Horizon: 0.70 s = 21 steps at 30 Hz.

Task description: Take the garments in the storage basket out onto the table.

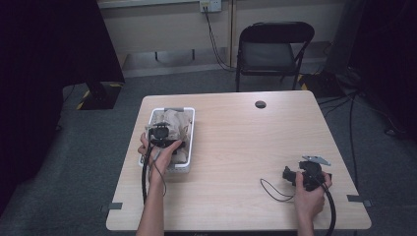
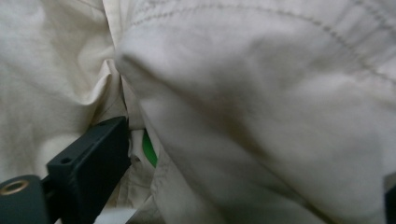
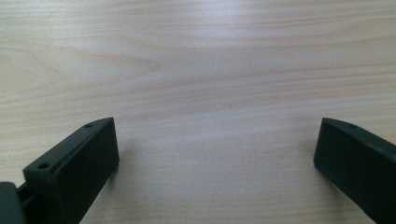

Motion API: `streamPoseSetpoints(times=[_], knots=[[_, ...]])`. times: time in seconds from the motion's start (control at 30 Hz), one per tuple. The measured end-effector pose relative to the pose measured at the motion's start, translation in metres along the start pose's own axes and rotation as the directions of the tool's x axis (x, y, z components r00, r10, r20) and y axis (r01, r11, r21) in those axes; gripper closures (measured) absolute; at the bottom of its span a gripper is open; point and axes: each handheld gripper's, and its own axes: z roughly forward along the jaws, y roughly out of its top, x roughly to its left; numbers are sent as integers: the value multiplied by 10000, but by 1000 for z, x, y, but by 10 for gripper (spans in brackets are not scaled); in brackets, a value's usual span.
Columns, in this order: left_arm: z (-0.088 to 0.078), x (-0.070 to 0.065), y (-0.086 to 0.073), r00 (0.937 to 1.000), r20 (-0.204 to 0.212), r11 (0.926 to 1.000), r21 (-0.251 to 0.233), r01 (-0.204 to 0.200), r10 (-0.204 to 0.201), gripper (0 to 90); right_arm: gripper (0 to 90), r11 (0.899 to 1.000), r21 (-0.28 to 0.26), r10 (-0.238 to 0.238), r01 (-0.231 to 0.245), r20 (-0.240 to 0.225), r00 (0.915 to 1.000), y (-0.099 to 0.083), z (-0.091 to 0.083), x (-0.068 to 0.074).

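Observation:
A white basket (image 1: 191,132) stands at the table's left side and holds crumpled beige cloth (image 1: 173,120). My left gripper (image 1: 162,139) points down into it, with the hand wrapped around its body. In the left gripper view a thick fold of the cloth (image 2: 261,116) bulges between the wide-set jaws of the left gripper (image 2: 252,154). A gap beside the left jaw shows a sliver of something green (image 2: 149,150). My right gripper (image 1: 287,175) rests on the table at the front right. In its own view the right gripper (image 3: 217,135) stands open over bare wood.
The wooden table (image 1: 246,142) has a dark round hole (image 1: 260,104) near its far edge. A thin cable loop (image 1: 273,190) lies left of the right hand. A black folding chair (image 1: 273,46) stands beyond the table. Tape strips (image 1: 114,206) mark the front corners.

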Motion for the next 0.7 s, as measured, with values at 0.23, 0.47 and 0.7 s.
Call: streamPoseSetpoints(times=[0.23,0.47,0.7], knots=[[4,0,0,9999,-28,9984,562,116,-115,176,0,10000,1,0,0,-2,10000,0,0,0],[4,-3,1,9997,-134,9981,579,-204,212,363,0,10000,0,1,-1,-1,10000,0,0,0],[5,0,2,9991,371,9975,675,-225,200,535,0,10000,2,1,-1,-1,10000,0,0,0]])
